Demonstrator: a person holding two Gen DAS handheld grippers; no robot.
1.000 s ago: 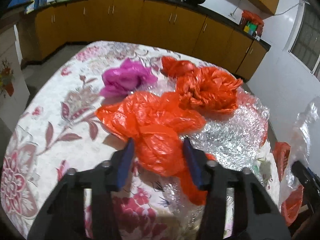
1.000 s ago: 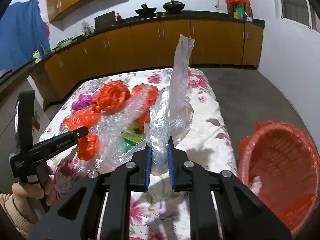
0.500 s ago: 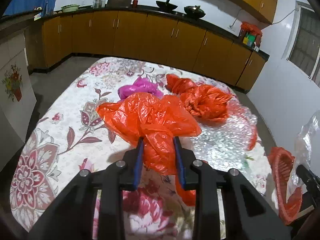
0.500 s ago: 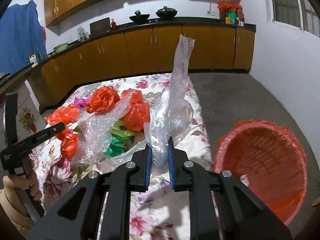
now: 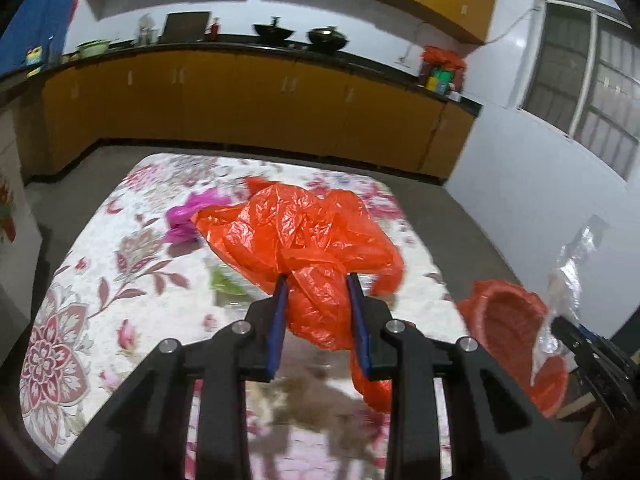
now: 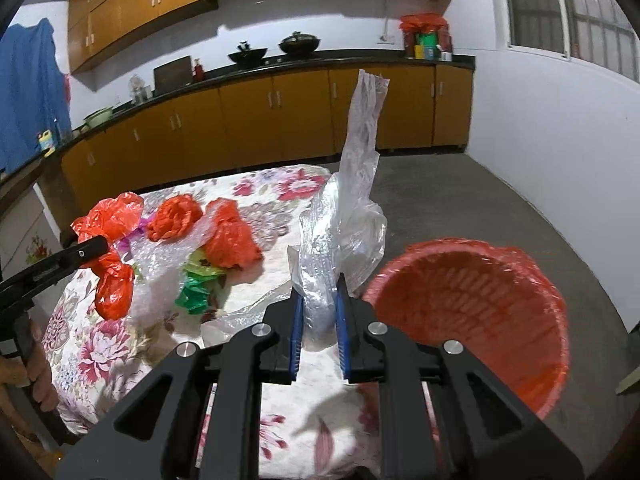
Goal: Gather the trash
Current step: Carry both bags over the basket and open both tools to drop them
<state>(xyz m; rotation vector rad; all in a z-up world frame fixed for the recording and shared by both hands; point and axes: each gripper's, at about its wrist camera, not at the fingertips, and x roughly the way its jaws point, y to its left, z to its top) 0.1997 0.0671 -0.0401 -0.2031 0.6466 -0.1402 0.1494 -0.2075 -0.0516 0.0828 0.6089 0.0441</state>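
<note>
Two grips: my left gripper [image 5: 318, 308] jaws clamp an orange bag [image 5: 304, 236] mid-frame above the table [image 5: 100, 280]; my right gripper [image 6: 318, 312] jaws clamp a clear bag [image 6: 348, 220] beside the red bin [image 6: 472, 320], lower right.

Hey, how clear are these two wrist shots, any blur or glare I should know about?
Left wrist view: motion-smeared cabinets and tablecloth, while the orange bag in the left gripper stays sharp. Right wrist view: crisp, fisheye-curved counter, mild sheen on the clear bag in the right gripper.
</note>
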